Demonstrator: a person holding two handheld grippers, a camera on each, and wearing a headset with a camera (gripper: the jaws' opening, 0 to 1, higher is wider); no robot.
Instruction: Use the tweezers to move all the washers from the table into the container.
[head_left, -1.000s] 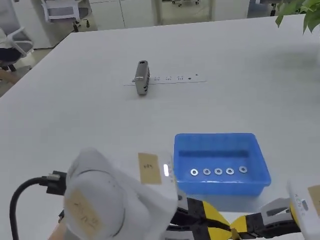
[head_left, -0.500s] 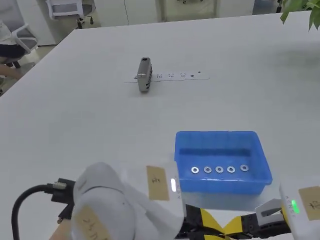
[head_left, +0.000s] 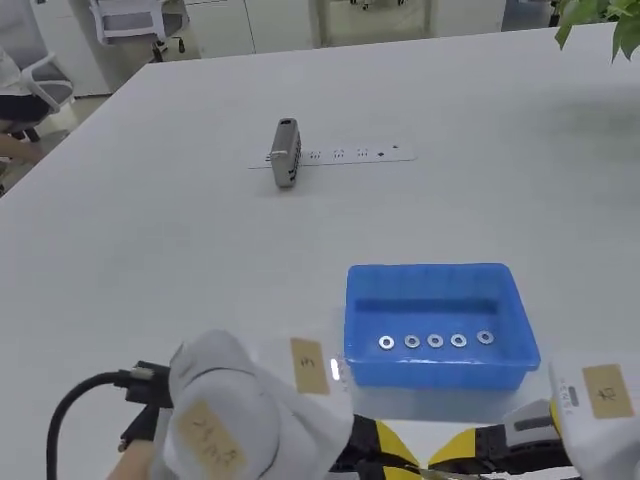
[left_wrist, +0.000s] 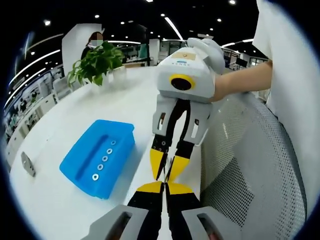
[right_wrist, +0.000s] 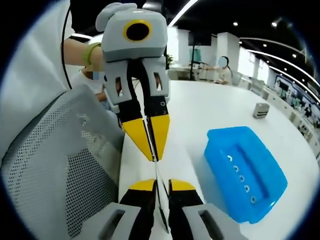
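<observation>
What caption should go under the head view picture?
Five washers in a row inside the blue container on a white table.

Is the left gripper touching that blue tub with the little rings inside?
Apart. The left gripper view shows a strip of bare white table between the left gripper and the blue container.
</observation>
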